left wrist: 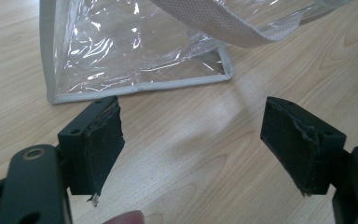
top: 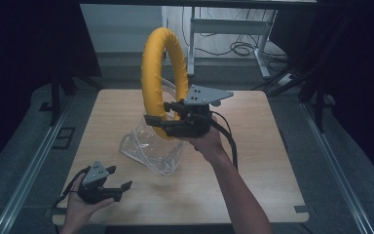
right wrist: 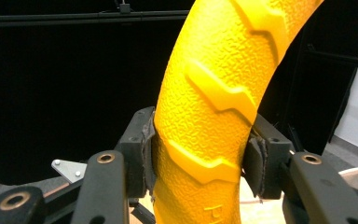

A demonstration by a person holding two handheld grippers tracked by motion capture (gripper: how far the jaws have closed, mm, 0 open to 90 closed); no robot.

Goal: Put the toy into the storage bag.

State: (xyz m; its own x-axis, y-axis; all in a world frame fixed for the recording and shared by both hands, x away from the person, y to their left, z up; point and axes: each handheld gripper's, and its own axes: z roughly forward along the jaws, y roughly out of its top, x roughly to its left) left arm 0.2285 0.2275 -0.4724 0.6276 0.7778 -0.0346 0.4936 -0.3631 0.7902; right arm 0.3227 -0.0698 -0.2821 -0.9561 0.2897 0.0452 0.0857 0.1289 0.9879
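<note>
The table (top: 253, 161) carries a clear plastic bag (top: 151, 148) with grey piping, standing near its middle, and above it the yellow ring (top: 159, 80), a textured steering-wheel cover by the look of it, is held upright with its lower arc at the bag's mouth. The right gripper (top: 163, 113) has its jaws clamped on that lower arc from both sides, pads pressed into the yellow skin, so the grip looks firm. To seat the ring well, keep it upright and lower it straight into the opening, letting the bottom arc find the bag's floor before tilting; whether the mouth is wide enough is hard to judge from above, since the film is glossy and crumpled. The soft bag wall may fold inward and block the way. The left gripper (top: 119, 181) waits near the table's front left corner, jaws wide apart and holding nothing, aimed at the bag's lower edge; it could pin or spread the rim. A grey webbing strap (left wrist: 223, 23) drapes across the bag and could snag.
</note>
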